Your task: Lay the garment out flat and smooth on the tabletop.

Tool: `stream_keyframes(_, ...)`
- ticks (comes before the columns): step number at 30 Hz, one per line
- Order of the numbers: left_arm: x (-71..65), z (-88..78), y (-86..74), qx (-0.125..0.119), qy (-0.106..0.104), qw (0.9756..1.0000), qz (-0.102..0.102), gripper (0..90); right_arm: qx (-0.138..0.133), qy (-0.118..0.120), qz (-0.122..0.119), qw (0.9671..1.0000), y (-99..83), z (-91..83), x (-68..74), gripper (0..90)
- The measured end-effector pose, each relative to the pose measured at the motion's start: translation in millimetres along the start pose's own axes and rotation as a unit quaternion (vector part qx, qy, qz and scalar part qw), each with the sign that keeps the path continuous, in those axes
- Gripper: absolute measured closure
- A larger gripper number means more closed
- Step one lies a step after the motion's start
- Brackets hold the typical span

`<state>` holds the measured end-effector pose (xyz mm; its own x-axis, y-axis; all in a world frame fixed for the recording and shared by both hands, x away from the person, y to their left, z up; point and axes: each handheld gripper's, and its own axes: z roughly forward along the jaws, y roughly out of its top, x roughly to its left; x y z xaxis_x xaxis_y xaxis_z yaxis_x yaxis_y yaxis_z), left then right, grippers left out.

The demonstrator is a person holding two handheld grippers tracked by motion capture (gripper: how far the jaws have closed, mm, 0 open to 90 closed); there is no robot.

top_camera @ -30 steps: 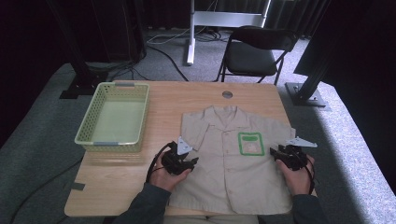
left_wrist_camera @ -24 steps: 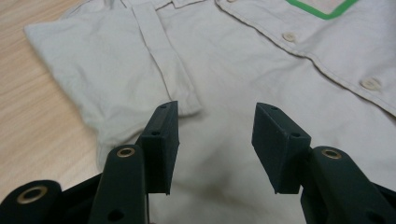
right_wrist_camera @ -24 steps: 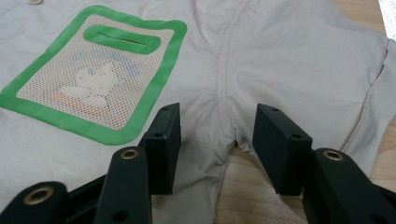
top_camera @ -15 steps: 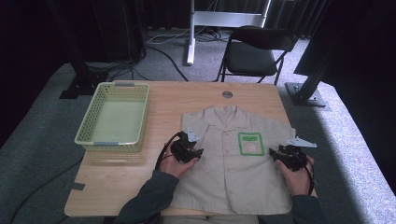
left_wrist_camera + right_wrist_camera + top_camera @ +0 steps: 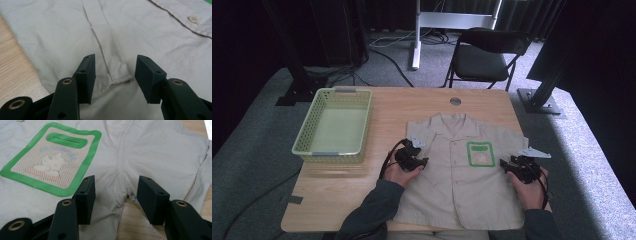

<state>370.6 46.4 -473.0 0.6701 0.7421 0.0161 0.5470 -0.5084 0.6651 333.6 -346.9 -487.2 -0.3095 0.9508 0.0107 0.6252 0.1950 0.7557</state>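
Beige short-sleeved shirt point(image 5: 462, 175), one, lies flat on the wooden table point(image 5: 362, 200) between two grippers: left gripper point(image 5: 113, 75) gapes over its sleeve seam, right gripper point(image 5: 115, 197), jaws just opening, straddles its underarm unclenched. Farther left sits one green basket point(image 5: 334, 131).

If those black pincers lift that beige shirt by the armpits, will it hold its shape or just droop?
Probably droop: the shirt is thin cloth, lying flat with soft creases at the underarm seams. It likely weighs little, so the sleeves and hem would hang down. Pushed across the wooden table, it would probably bunch into folds rather than slide whole.
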Motion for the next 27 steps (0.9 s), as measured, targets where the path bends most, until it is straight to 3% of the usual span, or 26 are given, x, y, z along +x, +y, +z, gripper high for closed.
stream_keyframes(6, 3.9, -2.1, -0.9, 0.000, 0.010, 0.9999, -0.006, 63.8, 0.000, 0.000, 0.000, 1.0000, 0.0, -0.1, 0.1, 48.1)
stream_keyframes(13, 4.1, -6.3, -6.1, -0.019, 0.032, 0.9993, -0.008, 76.8, 0.000, 0.000, 0.000, 1.0000, -0.1, -0.1, 0.1, 48.0)
stream_keyframes(18, 7.8, -13.0, -8.4, -0.036, 0.040, 0.9985, -0.015, 79.0, 0.000, 0.000, 0.000, 1.0000, -0.1, -0.1, 0.2, 48.0)
stream_keyframes(27, 15.7, -18.3, -12.4, -0.045, 0.053, 0.9972, -0.028, 81.4, 0.000, 0.000, 0.000, 1.0000, -0.1, -0.2, 0.2, 48.1)
